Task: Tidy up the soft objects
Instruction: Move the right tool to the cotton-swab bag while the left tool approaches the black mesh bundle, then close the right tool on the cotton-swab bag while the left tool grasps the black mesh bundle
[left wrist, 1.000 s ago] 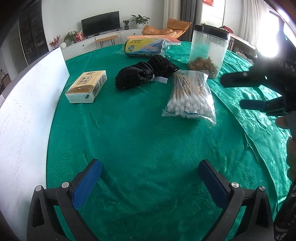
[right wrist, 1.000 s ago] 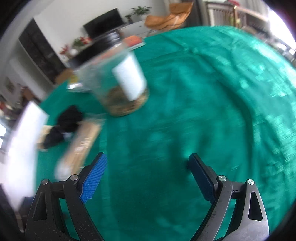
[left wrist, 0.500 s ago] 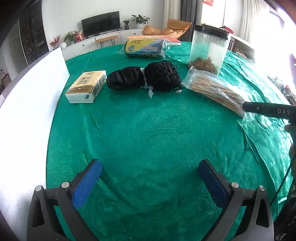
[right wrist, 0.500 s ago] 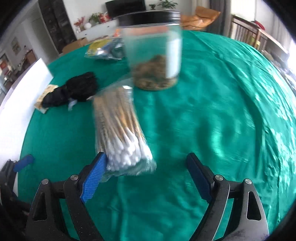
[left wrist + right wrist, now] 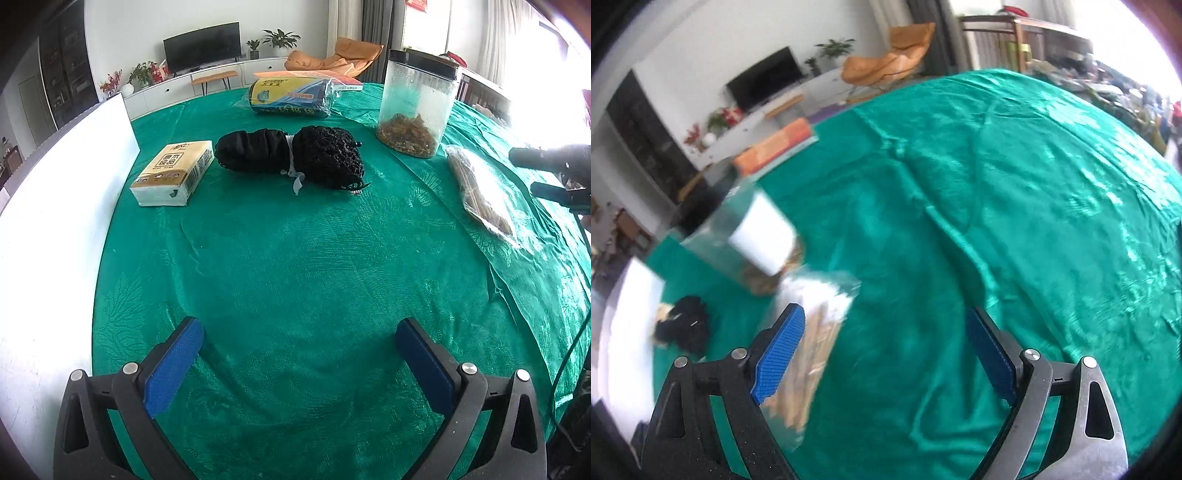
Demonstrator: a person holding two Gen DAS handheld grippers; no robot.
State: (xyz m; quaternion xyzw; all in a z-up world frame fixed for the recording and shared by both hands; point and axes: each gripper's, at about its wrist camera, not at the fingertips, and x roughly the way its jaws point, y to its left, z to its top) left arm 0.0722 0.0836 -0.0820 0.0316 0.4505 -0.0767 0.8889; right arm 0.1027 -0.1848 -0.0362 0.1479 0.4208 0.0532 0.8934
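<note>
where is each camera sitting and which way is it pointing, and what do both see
Left wrist: on the left hand-held gripper, low over the green tablecloth, facing the tissue pack, black bundle and jar; its open blue fingers show, and the right hand-held gripper at far right.
Right wrist: on the right hand-held gripper, tilted and blurred, facing across the table; its open fingers show.
Shared: jar, cotton swab bag, black bundle.
</note>
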